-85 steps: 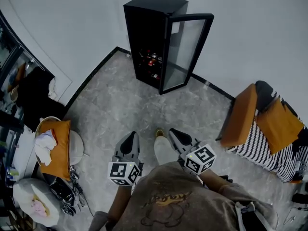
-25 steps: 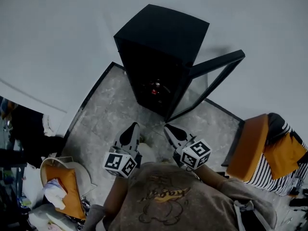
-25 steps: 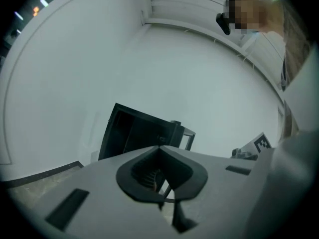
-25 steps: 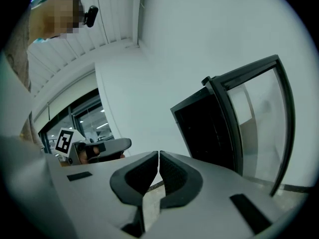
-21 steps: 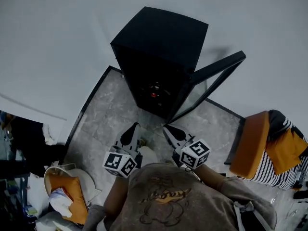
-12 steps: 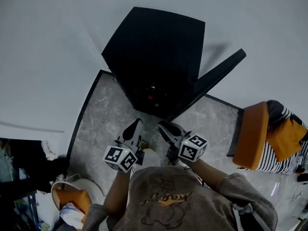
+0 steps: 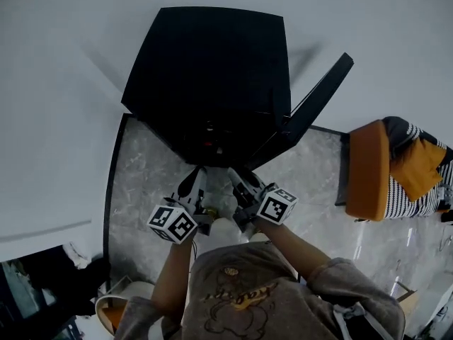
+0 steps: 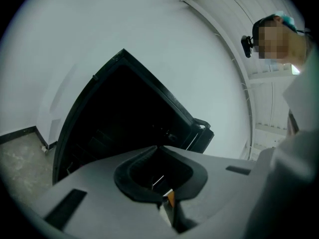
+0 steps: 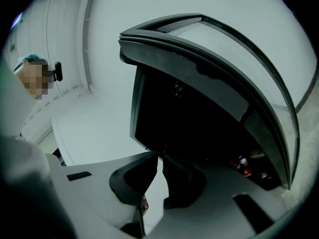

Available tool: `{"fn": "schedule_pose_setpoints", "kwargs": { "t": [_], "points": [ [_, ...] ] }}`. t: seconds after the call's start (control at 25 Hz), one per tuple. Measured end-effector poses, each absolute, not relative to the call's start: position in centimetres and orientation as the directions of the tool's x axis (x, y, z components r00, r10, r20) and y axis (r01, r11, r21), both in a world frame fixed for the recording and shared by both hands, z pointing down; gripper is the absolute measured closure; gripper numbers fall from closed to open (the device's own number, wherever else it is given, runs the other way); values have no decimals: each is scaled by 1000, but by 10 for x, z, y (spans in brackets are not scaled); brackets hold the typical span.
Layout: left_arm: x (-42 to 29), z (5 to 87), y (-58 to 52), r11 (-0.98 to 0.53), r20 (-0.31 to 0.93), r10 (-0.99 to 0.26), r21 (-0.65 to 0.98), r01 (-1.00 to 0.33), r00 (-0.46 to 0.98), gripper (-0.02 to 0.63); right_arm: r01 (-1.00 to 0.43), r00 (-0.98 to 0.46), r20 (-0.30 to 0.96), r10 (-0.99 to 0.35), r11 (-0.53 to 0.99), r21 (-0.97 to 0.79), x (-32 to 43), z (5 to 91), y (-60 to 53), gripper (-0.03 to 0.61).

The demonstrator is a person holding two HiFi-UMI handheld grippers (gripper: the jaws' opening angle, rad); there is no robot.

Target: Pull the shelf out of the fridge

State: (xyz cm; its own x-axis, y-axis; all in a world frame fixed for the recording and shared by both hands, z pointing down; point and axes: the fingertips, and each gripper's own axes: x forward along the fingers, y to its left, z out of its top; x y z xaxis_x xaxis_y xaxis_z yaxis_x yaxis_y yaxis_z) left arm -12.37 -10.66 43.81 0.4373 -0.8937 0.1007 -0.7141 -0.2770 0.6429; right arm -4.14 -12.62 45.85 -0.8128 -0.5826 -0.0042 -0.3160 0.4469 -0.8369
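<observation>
Forearms (image 7: 170, 278) aim left tool (image 7: 196, 179) and right tool (image 7: 239, 179), closed, at fridge (image 7: 212, 69).

The right gripper (image 9: 159, 155) fills the bottom of the frame, from 5 to 8 o'clock. Its two dark jaws meet at the tips just below centre, with nothing between them. Straight beyond the tips stands the black fridge (image 9: 189, 113), its inside dark. The fridge door (image 9: 234, 49) is swung open and arcs from 12 o'clock down to 4 o'clock, a glass pane in a grey frame. Low inside the fridge, at 4 o'clock, a few red-topped bottles (image 9: 242, 164) show. A pale wall (image 9: 99, 44) runs behind, and a person (image 9: 26, 61) is at 10 o'clock.
</observation>
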Motion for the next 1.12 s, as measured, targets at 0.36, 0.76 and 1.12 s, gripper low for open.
{"fn": "schedule_pose_setpoints", "kwargs": {
  "t": [0.36,0.76,1.12],
  "points": [
    [-141,483,-145,-270,77,-875,742,-614,478,612,-297,-714,-23,-700,331,-896,-51,497,-152,554],
    [-142,542,-178,-190,93,-865,850,-492,494,542,-248,-612,25,-791,161,-955,-51,560,-188,552],
    [-150,586,-209,-93,111,-878,914,-394,465,495,-240,-607,98,-788,64,-969,-62,602,-206,462]
  ]
}}
